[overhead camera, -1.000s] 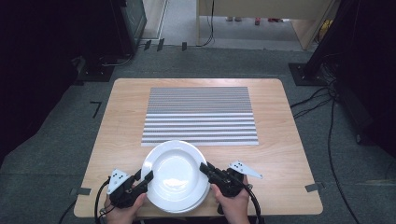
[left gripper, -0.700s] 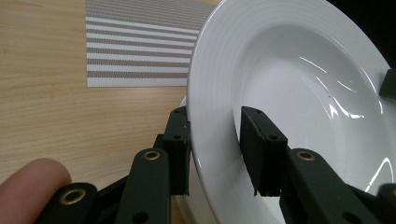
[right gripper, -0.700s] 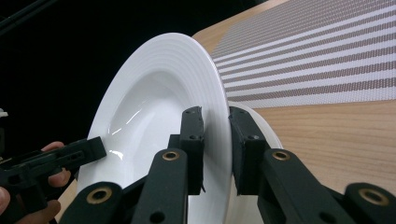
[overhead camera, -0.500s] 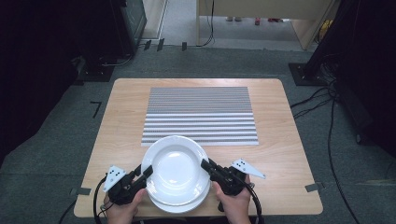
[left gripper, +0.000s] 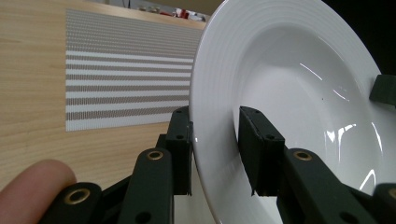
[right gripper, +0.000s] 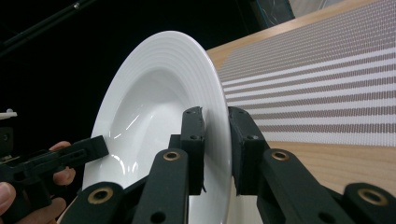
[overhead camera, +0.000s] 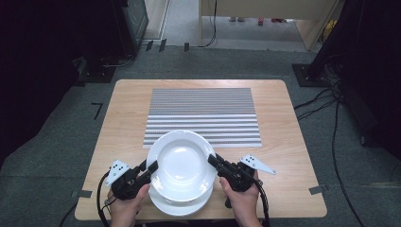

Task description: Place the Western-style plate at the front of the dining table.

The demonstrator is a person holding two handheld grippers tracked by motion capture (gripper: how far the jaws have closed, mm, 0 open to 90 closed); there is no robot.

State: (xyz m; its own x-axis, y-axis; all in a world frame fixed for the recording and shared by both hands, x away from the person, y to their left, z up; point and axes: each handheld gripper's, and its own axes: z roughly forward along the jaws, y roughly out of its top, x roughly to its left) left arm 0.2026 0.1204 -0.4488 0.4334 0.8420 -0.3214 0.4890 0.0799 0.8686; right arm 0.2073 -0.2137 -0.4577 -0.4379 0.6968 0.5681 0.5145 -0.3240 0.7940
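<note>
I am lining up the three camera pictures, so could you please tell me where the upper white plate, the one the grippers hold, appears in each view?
High view: the upper white plate is bottom centre, above a second plate.
Left gripper view: it covers the right half, rim between the jaws.
Right gripper view: left of centre, rim between the jaws.
Shared landmark: the striped mat.
</note>
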